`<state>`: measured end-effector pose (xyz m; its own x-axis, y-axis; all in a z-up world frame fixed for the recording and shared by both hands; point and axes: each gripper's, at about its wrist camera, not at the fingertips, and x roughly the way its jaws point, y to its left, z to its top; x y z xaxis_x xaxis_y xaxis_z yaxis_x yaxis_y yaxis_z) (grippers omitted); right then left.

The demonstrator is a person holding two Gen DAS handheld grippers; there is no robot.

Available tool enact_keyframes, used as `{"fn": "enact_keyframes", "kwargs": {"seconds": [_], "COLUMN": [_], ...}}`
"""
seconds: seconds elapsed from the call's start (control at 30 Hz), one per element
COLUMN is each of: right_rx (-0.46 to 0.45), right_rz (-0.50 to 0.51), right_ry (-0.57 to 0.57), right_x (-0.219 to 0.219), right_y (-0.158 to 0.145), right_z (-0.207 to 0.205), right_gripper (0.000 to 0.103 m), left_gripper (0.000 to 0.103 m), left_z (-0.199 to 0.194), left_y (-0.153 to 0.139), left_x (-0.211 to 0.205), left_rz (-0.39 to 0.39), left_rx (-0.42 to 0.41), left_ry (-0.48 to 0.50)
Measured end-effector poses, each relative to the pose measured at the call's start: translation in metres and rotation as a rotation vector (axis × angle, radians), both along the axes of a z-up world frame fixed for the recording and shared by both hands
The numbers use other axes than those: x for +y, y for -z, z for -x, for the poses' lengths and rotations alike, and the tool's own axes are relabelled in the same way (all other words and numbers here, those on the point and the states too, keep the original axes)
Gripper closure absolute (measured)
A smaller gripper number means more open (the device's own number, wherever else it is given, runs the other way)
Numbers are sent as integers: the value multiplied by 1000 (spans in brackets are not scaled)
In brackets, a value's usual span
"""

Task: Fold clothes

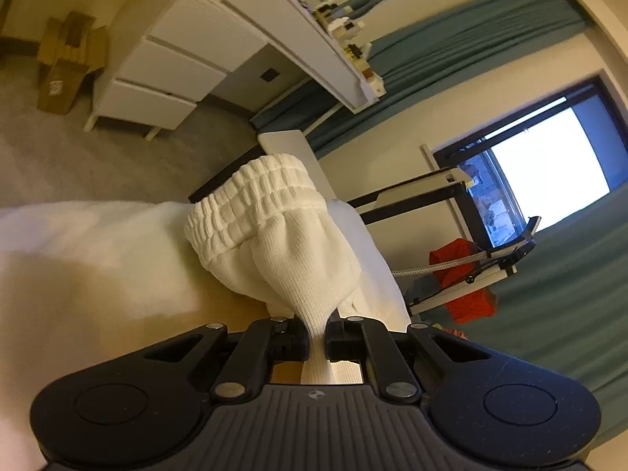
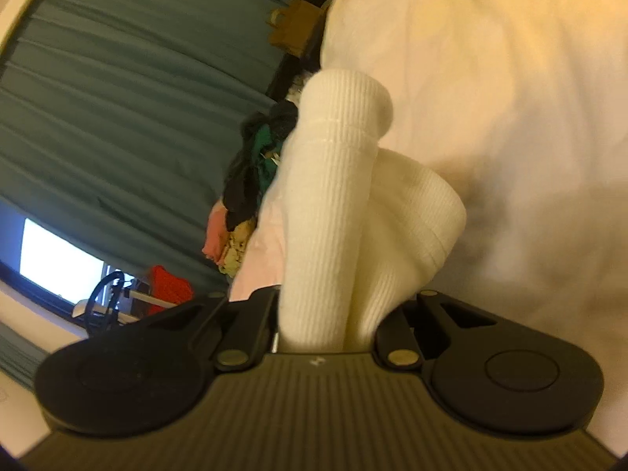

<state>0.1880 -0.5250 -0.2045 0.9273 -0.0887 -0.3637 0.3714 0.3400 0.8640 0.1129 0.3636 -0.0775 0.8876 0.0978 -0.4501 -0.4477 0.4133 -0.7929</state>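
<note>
Garment [image 1: 290,243]: white ribbed knit with a shirred elastic waistband, bunched into a rounded lump. In the left wrist view it rises from the left claw [image 1: 316,337] toward 12 o'clock, the waistband at the top. The left claw is clenched on a narrow gathered neck of the knit, pads pressing from both sides.

In the right wrist view the same garment [image 2: 333,212] shows as a ribbed tube with a stitched hem band at 12 o'clock and a second fold beside it at 2 o'clock. The right claw [image 2: 325,329] is clenched on this cloth; the knit fills the gap between the fingers and hides the tips.

Surface: a bed [image 1: 98,255] with a smooth white cover lies under the garment, reaching to 9 o'clock in the left view and filling 1 to 4 o'clock in the right view.

Containers: none holding clothes can be made out. A loose pile of clothes [image 2: 251,180], dark, green, pink and patterned, sits at the bed's edge at 9 o'clock of the garment in the right view.

Room: white drawers [image 1: 157,78] at 11 o'clock on grey carpet, flattened cardboard [image 1: 66,66] at 10 o'clock, teal curtains [image 1: 471,39], a bright window [image 1: 549,168] at 3 o'clock, and a red cloth [image 1: 467,286] on a rack below it.
</note>
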Motion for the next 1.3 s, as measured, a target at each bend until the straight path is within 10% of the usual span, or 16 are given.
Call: {"fn": "enact_keyframes", "kwargs": {"seconds": [0.13,0.3,0.47,0.67,1.07,1.3], "right_rx": [38,120,85,26,-37,-84], "right_rz": [7,-234,-330,-286,-154,-302], "right_ry": [46,73,49,30,109,103], "right_x": [-6,-18,-27,-22,-12,-20], "right_y": [-6,40,62,53,32,57], "right_z": [34,51,55,46,26,11], "right_gripper": [88,84,77,39,31,31], "left_gripper": [96,95,78,53,42,41], "left_z": [32,37,41,56,47,34], "left_y": [-4,0,-1,-18,-46,-47], "left_x": [0,-10,-23,-50,-123,-163], "left_rz": [7,-119,-199,-343,-600,-694], "left_rx": [61,221,317,382,304,226], "left_ry": [-5,63,97,106,244,350]}}
